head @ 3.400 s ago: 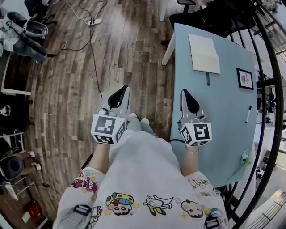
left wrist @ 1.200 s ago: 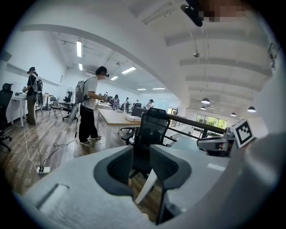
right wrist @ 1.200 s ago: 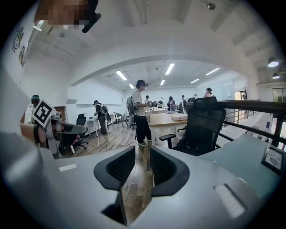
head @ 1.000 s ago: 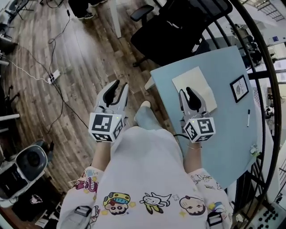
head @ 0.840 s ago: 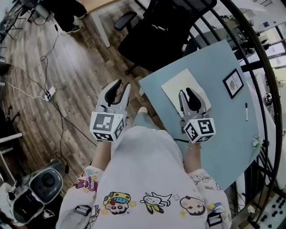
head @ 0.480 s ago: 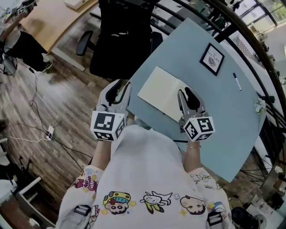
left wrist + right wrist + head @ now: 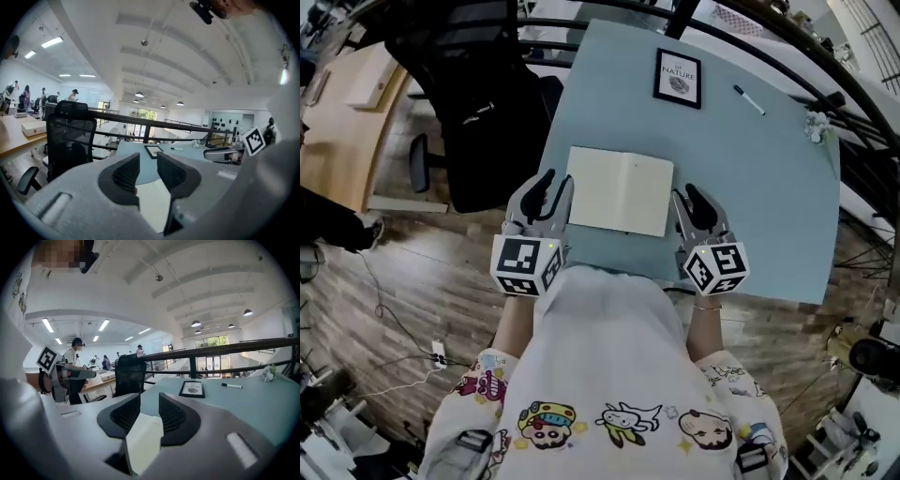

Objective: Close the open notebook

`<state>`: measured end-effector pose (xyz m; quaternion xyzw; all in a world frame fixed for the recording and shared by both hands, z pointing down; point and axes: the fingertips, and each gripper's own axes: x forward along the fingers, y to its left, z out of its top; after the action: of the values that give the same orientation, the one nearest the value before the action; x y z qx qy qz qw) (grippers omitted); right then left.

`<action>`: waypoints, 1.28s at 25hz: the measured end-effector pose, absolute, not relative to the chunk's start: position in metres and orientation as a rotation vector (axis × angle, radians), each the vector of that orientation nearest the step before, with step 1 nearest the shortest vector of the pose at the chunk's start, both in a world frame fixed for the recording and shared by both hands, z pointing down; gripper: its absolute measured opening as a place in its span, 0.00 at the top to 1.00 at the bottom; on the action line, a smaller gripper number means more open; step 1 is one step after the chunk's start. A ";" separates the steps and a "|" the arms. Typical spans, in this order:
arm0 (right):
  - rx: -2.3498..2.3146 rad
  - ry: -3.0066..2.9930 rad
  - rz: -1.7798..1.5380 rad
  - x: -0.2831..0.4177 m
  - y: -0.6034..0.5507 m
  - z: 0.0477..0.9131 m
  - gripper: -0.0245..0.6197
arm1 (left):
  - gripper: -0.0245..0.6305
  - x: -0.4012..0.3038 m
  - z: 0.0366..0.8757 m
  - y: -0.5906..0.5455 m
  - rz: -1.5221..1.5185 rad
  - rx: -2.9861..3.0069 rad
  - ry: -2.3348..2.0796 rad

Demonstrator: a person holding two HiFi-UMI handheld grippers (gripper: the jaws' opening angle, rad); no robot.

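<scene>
While the notebook [image 7: 621, 190] lies open near the tabletop's [image 7: 750, 187] near edge, left tongs [image 7: 555, 183] and right tongs [image 7: 686, 193] flank it. Left gripper view: jaws half apart, empty. Right gripper view: jaws have just been opening, a page corner showing in the gap, ungripped. The paper is probably light and floppy, so pinch an outer cover edge.

Open office, wooden desk [image 7: 337, 141], swivel chair [image 7: 478, 103]
</scene>
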<state>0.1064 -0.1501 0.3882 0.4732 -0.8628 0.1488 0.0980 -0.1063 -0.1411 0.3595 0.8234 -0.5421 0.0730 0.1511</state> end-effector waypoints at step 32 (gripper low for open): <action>1.520 -2.287 0.711 0.124 -0.129 0.466 0.71 | 0.79 -0.044 0.448 -0.125 0.372 2.343 -1.124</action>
<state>0.1236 -0.1289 0.4657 0.5297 -0.7969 0.2477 0.1517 -0.0438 -0.1248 0.4475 0.8630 -0.4139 0.1370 0.2554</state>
